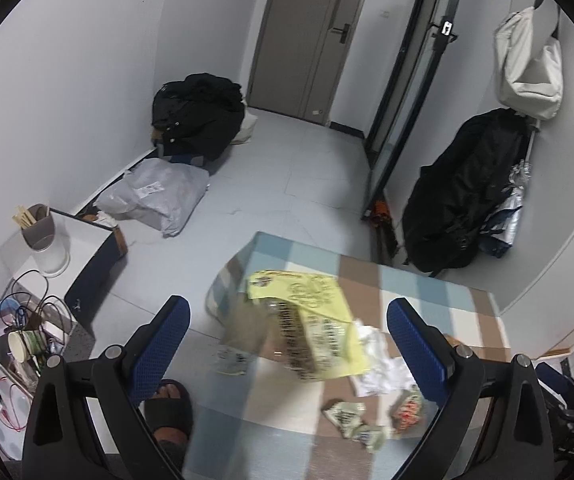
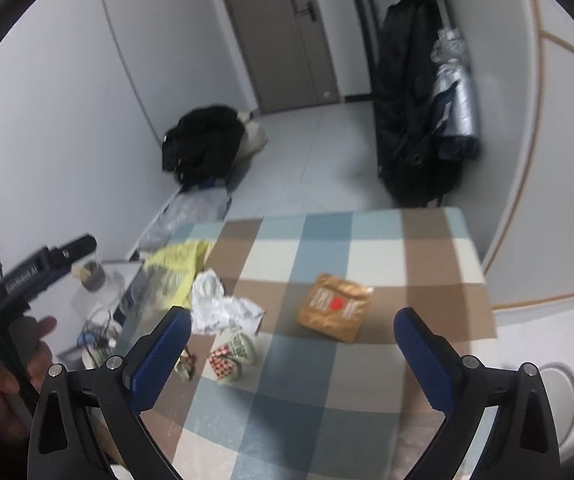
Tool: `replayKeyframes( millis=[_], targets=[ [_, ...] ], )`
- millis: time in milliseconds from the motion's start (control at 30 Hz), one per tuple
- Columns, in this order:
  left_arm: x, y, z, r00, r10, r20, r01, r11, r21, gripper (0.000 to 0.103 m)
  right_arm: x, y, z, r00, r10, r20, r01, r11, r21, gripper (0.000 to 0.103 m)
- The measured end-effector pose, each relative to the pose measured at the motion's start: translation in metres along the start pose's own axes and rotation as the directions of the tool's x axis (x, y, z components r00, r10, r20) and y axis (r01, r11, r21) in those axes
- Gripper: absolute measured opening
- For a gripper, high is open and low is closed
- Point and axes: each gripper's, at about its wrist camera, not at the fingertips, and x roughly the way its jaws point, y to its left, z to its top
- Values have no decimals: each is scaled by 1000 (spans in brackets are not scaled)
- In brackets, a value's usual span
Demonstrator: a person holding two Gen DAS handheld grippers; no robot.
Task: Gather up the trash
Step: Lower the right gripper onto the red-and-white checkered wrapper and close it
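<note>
Trash lies on a table with a checked cloth [image 2: 367, 392]. A yellow and clear plastic bag [image 1: 307, 320] hangs over its left edge, also the yellow bag [image 2: 179, 268] in the right wrist view. Beside it sit crumpled white paper [image 2: 219, 306], a brown paper bag [image 2: 335, 306] and small crumpled wrappers [image 2: 233, 356]. The wrappers [image 1: 351, 416] and white paper [image 1: 383, 360] show in the left wrist view too. My left gripper [image 1: 289, 328] hangs open above the yellow bag. My right gripper [image 2: 291, 334] is wide open above the cloth, nothing between its fingers.
A low white stand [image 1: 83, 248] with a cup of chopsticks [image 1: 37, 226] stands left of the table. A grey parcel [image 1: 159, 196] and black bag [image 1: 199, 114] lie on the floor. A black coat [image 1: 463, 196] hangs right. A sandalled foot [image 1: 169, 408] is below.
</note>
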Motion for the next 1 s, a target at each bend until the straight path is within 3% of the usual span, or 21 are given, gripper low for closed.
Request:
replayKeyframes(
  millis=[167,533,733,900,1000],
  targets=[
    [10,15,0,999,-7,-51,6,1000,-22,97,24,19,-5,998,38,-46,-41,997,-69,103],
    [19,27,1,992,-41,-116,34,998,-56,97,77,42,-23,983,41,-179,-68,987,-144,100],
    [23,27,-1,989,-48,-139,41,998,-52,97,88,49,-32,976,71,-204,-107,980,-170,84],
    [25,28,-3,987,-39,-156,31,998,-52,97,98,49,-36,968,91,-235,-130,979,-157,58],
    [25,28,-3,987,-35,-156,28,998,-48,97,102,51,-39,964,97,-249,-139,978,-157,51]
  ],
)
